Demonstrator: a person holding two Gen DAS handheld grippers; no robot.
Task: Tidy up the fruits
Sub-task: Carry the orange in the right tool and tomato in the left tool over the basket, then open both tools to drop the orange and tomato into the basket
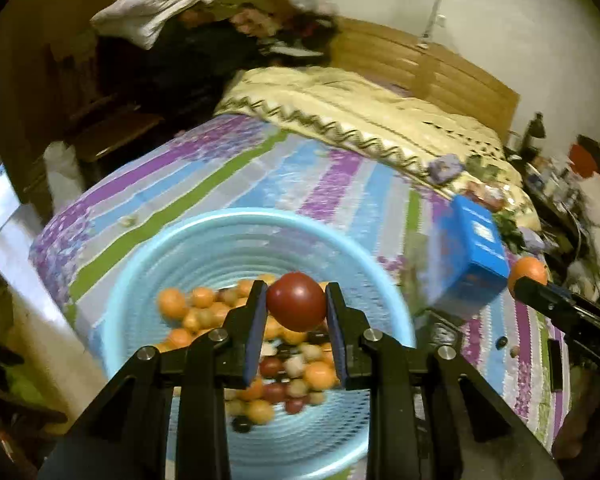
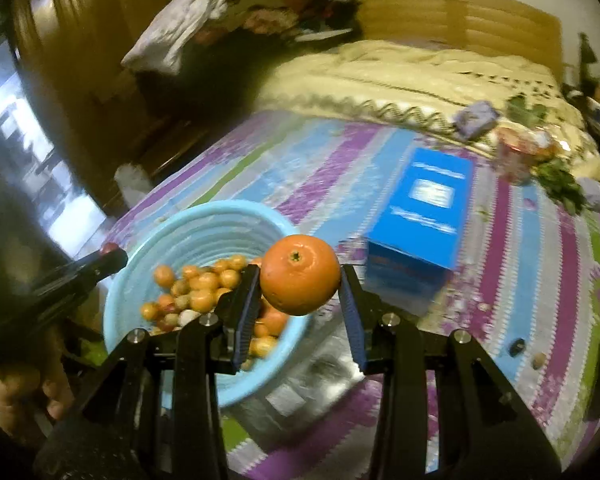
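Note:
My left gripper [image 1: 296,300] is shut on a dark red round fruit [image 1: 296,301] and holds it above a light blue basket [image 1: 204,228] with several small orange, red and pale fruits [image 1: 284,368]. My right gripper [image 2: 300,276] is shut on an orange [image 2: 300,274], held above the bed between the basket [image 2: 188,224] and a blue box [image 2: 420,216]. The right gripper with the orange also shows at the right of the left wrist view [image 1: 527,272]. The left gripper shows at the left of the right wrist view [image 2: 108,254].
The blue box [image 1: 476,256] lies on a striped purple, blue and green bedspread [image 1: 260,176]. A cream blanket [image 1: 340,108] and wooden headboard [image 1: 440,64] lie beyond. Two small loose items [image 2: 524,352] lie on the bedspread at right. A clear plastic bag [image 2: 308,380] lies by the basket.

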